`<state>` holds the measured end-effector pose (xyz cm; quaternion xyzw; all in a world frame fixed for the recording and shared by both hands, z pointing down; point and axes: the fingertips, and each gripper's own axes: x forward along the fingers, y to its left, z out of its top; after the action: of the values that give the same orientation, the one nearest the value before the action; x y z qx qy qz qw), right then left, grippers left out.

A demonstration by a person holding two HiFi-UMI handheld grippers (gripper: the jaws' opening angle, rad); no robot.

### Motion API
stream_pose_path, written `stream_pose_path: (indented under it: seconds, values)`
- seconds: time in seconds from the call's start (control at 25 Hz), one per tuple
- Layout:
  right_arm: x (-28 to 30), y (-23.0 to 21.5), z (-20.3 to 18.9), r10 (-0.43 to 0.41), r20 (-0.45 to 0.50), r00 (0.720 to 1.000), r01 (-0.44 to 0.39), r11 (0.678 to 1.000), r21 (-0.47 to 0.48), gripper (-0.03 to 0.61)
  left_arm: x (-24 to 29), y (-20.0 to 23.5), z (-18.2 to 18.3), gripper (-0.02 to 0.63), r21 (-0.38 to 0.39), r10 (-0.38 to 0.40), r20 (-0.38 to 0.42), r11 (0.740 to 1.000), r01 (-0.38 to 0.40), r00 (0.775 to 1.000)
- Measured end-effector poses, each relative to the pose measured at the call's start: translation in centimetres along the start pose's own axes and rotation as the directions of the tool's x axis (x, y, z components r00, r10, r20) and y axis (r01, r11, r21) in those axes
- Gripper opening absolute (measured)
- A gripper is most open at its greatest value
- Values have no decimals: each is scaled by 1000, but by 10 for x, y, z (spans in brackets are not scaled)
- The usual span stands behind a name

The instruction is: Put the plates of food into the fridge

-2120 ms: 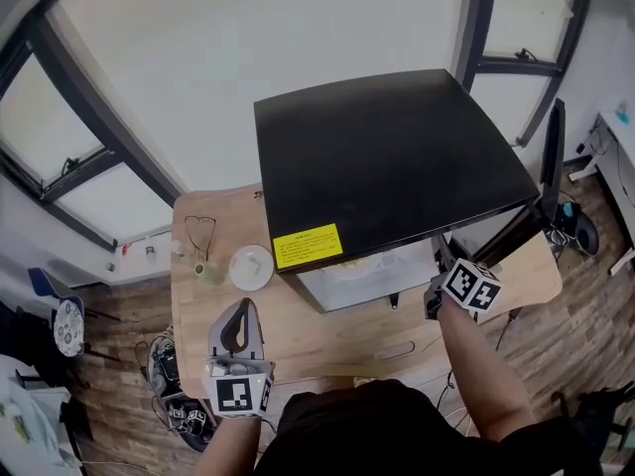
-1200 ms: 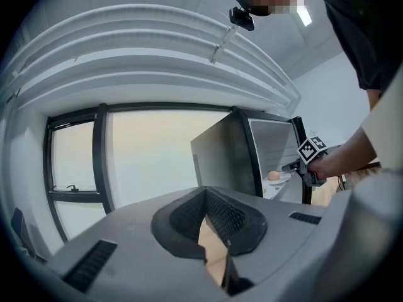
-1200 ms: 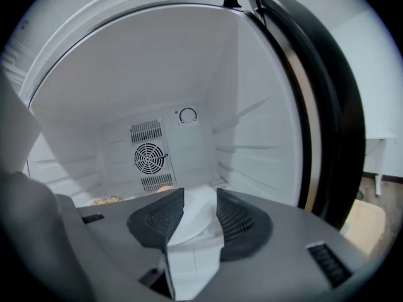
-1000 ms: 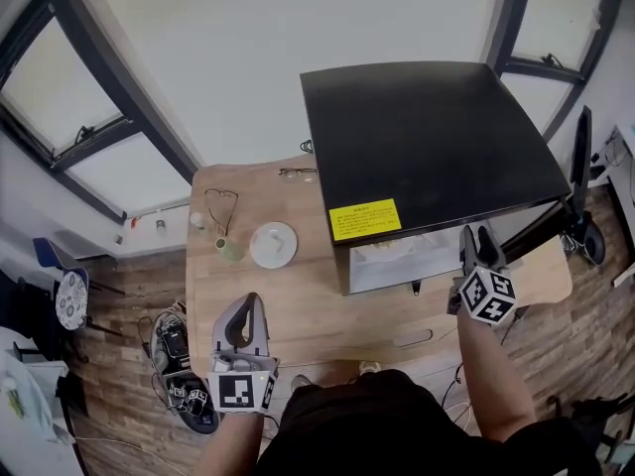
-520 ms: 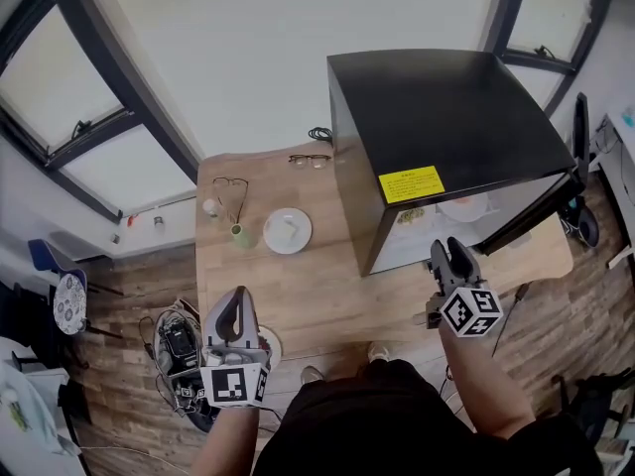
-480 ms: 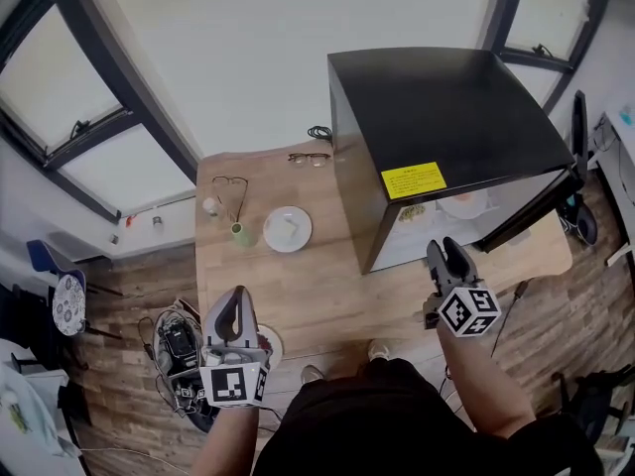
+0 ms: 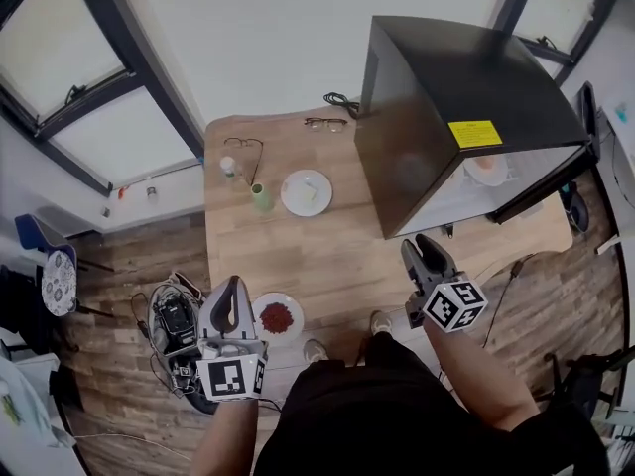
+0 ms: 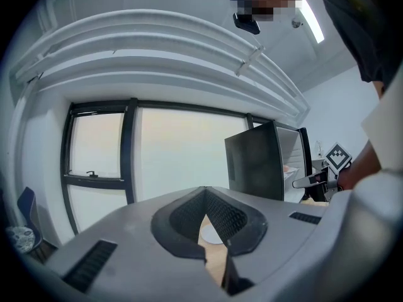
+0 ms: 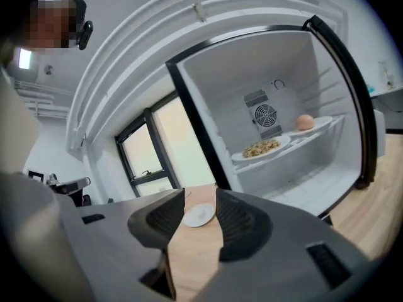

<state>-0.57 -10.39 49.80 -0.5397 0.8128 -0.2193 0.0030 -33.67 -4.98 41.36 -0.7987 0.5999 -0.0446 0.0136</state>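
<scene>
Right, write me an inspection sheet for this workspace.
Surface: wooden table, things mostly on its left half.
Job's things: open fridge holds a noodle plate and a plate with a round orange item; pale-food plate and red-food plate on the table.
Clutter: glasses, second glasses, green cup, small bottle.
Grippers: left gripper shut, empty; right gripper open, empty.
Cables: black cable at the table's far edge; another on the floor.
Surroundings: windows, wood floor, gear heap on the floor.

Grey left tool, right tool; marker cubes; black shirt
</scene>
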Motion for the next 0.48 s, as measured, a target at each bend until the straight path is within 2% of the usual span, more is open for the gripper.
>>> stream_pose_path:
  seconds: [0.16, 0.32, 0.48]
  values:
    - [15, 47, -39, 107, -63, 992, -105, 994, 34, 160, -23, 22, -15, 3, -20, 14, -18, 1000, -14, 1000]
    - [26, 96, -97, 229, -179, 957, -210, 971, 119, 158, -39, 37, -24, 3, -23, 21, -26, 1000, -21, 999]
    - [25, 126, -158, 259, -286, 923, -195, 953, 233, 158, -51, 47, -34, 3, -24, 27, -40, 999, -28, 999]
